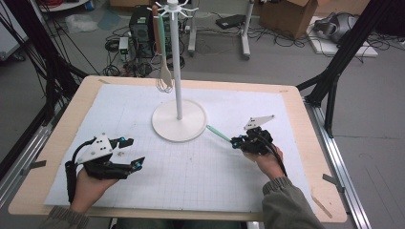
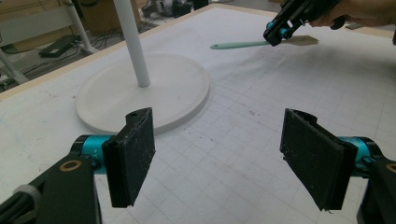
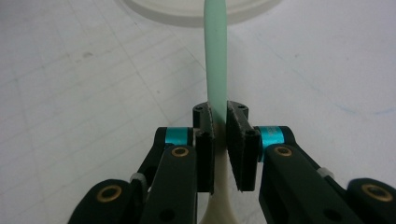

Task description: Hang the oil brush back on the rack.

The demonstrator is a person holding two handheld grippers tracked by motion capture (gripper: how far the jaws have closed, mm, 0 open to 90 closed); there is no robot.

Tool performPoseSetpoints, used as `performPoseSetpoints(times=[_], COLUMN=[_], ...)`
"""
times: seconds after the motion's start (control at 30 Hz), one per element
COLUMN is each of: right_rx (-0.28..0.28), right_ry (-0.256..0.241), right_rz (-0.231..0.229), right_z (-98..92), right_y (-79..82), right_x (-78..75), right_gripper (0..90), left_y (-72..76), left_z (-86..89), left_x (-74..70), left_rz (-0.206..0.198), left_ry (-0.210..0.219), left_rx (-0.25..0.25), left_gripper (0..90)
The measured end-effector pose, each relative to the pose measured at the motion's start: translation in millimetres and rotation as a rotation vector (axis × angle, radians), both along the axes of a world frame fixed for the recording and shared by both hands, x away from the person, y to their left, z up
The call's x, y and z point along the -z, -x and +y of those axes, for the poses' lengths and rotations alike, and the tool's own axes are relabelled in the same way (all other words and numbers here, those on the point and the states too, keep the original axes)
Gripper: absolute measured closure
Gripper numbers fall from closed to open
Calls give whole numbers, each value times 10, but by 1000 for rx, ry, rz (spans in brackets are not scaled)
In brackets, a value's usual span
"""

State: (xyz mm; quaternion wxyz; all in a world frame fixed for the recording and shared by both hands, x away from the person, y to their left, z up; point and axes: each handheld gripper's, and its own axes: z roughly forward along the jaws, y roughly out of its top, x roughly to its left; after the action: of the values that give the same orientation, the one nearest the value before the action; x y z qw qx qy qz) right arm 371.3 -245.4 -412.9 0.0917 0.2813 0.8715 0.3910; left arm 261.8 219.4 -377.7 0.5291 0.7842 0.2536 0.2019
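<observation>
Mint-green for the handle, pale cream for the blade: a spatula [image 1: 218,133] low on the white mat [image 1: 191,176], right of the stand's round base [image 1: 179,126], handle tip pointing at that base. Clamped by the right gripper [image 1: 235,141] on the lower handle, close to where the blade begins, jaws pressed flat on both sides in the right gripper view. Cannot tell whether resting on the mat or just clear of it.

Judged step: lift and hang on the stand's hooks [image 1: 171,8], beside the utensils already hanging [image 1: 161,43] on the far-left side.

- Hold the clamp firm; a smooth handle gripped this far from its tip will want to swing.
- Raise straight up before moving left, clearing the base rim.
- Turn the wrist so the handle tip leads upward, blade below.
- Pick a free hook on the near or right side, away from the hanging pair.
- Approach slowly along the pole [image 1: 176,62] without knocking it; a light stand may rock.
- Check for a hanging hole at the tip: too small to tell from here.

Left gripper [image 1: 134,152] near left over the mat, jaws spread wide, nothing between them. Use for steadying the base if needed.
</observation>
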Motion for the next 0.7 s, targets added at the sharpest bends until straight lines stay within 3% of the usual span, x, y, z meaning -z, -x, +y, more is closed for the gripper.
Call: performPoseSetpoints(times=[0.7], right_rx=[-180], right_ry=[-118], right_rz=[-48], right_z=[208], right_y=[368], right_x=[-260], right_gripper=[825], left_y=[31], left_z=[-147], left_x=[-37], left_rz=[-10], left_ry=[5], left_rx=[58], left_gripper=[281])
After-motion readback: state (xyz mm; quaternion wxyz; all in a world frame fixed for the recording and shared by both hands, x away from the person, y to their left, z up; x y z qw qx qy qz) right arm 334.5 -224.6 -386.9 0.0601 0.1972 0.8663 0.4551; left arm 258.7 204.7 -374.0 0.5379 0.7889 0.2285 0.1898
